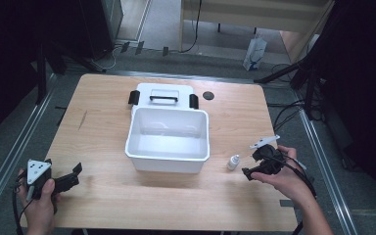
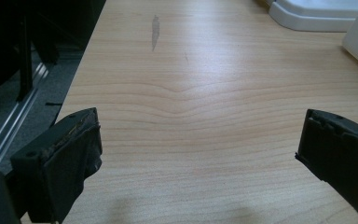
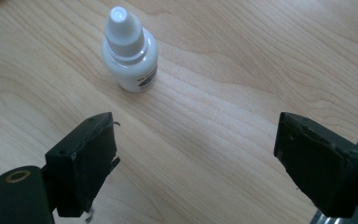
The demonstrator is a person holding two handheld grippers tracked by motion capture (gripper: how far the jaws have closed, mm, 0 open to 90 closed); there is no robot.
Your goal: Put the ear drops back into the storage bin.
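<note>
Small white plastic dropper bottle (image 3: 130, 51) upright on the pale wooden worktop (image 1: 103, 127), we see the right tongs (image 3: 193, 158) spread just beside it, white rectangular plastic tub (image 1: 169, 139) nearby, left tongs (image 2: 198, 163) spread, well apart.

The high view looks forward and down over the whole table (image 1: 103, 196). Each claw view sits low, close behind its own claw, sharing that same table surface.
</note>
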